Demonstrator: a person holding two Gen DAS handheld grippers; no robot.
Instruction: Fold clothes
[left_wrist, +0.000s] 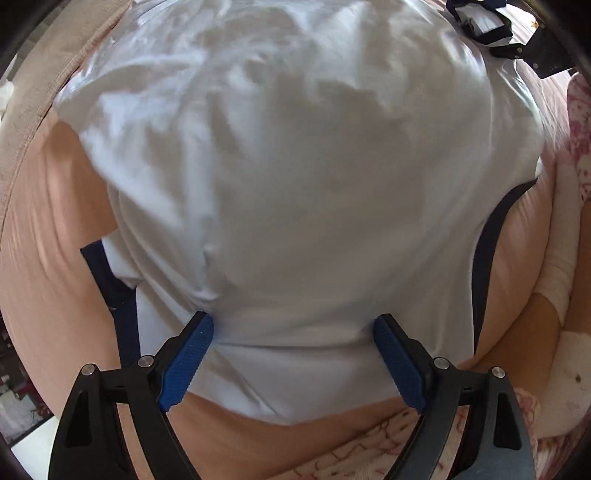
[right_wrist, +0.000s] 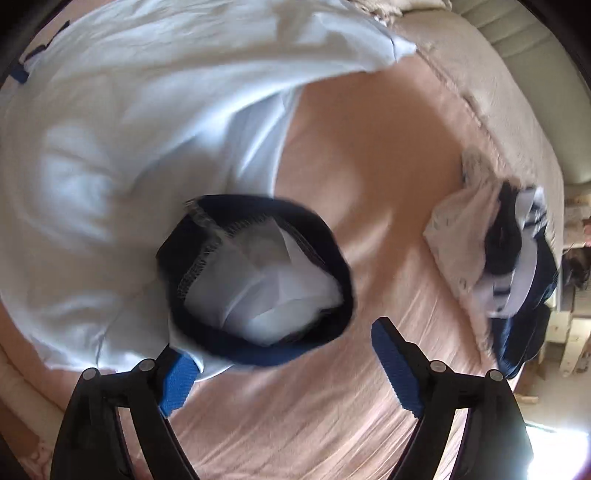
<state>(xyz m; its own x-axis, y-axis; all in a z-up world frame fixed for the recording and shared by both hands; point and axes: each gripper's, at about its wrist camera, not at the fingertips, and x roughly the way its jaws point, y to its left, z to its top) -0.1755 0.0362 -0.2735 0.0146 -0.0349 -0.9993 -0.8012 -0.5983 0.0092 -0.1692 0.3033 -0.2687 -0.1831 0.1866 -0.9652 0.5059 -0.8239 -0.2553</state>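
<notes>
A white shirt with navy trim lies spread on a pink bedsheet. My left gripper points down over the shirt's near edge. Its blue pads stand wide apart, with cloth lying flat between them and not pinched. In the right wrist view the same shirt fills the left side, and its navy-edged opening gapes upward. My right gripper hovers open just below that opening. A fold of white cloth drapes over its left fingertip.
A heap of white and navy clothes lies on the sheet at the right. A beige blanket borders the bed beyond it. A person's white sleeve and floral fabric sit at the near right.
</notes>
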